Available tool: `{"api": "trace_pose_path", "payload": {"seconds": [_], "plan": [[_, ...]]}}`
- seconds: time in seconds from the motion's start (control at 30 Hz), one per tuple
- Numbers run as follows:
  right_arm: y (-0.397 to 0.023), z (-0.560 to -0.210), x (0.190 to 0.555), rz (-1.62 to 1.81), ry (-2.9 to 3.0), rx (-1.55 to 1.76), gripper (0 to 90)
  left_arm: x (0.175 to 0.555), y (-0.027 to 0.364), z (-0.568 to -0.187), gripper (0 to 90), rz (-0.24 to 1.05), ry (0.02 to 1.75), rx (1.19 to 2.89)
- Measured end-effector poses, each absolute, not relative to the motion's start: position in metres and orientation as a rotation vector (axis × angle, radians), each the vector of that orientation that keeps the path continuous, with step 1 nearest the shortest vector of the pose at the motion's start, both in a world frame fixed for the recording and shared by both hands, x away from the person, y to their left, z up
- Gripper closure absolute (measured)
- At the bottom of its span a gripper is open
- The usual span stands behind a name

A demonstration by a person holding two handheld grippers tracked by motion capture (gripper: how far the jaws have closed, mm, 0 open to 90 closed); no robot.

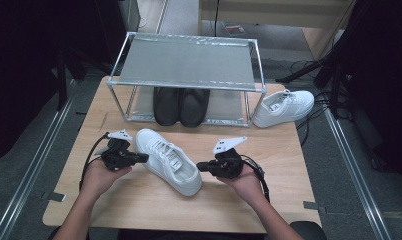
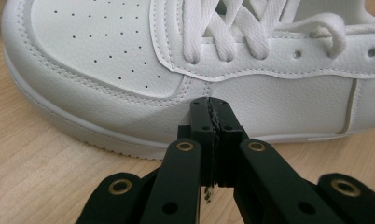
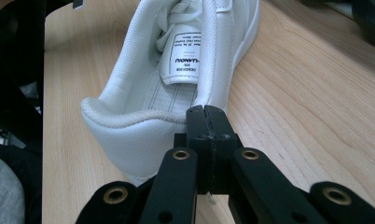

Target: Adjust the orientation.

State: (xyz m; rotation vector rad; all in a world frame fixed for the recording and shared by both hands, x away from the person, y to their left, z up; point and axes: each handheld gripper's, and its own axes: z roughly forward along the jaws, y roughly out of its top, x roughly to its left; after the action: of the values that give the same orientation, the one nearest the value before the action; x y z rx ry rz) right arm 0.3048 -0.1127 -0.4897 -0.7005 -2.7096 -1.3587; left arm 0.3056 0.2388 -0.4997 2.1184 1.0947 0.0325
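Sneaker (image 1: pixel 167 161) lying mid-tabletop (image 1: pixel 139 205), toe toward 11 o'clock, heel toward 5 o'clock. Left gripper (image 1: pixel 144 158), jaws pressed together on nothing, tips at the sneaker's side just behind the toe cap (image 2: pixel 106 42). Right gripper (image 1: pixel 200 165), jaws likewise pressed together and empty, tips against the heel collar (image 3: pixel 129 119). Judged a two-sided squeeze or nudge: push evenly from 9 and 3 o'clock, low on the sole, slowly, to avoid spinning it; aim toward the rack (image 1: pixel 189 87) at 12 o'clock beside the black shoes (image 1: pixel 181 106).
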Motion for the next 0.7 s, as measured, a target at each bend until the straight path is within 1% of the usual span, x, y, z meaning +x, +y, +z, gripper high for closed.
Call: {"api": "trace_pose_path", "payload": {"seconds": [0.1, 0.37, 0.53, 0.6, 0.7], "plan": [[-0.113, -0.490, 0.305, -1.360, -2.707, -0.713, 90.0, 0.305, 0.239, -0.500, 89.7, 0.029, 1.093, 2.113], [-0.105, -0.497, 0.318, -1.331, -2.706, -0.769, 90.0, 0.299, 0.239, -0.498, 90.0, 0.076, 1.111, 2.113], [-0.095, -0.499, 0.326, -1.324, -2.707, -0.759, 90.0, 0.291, 0.240, -0.502, 90.0, 0.079, 1.140, 2.110], [-0.092, -0.500, 0.329, -1.323, -2.707, -0.771, 90.0, 0.289, 0.238, -0.506, 90.0, 0.057, 1.149, 2.111], [-0.086, -0.501, 0.334, -1.331, -2.704, -0.772, 90.0, 0.287, 0.237, -0.507, 90.0, 0.069, 1.160, 2.095]]}}
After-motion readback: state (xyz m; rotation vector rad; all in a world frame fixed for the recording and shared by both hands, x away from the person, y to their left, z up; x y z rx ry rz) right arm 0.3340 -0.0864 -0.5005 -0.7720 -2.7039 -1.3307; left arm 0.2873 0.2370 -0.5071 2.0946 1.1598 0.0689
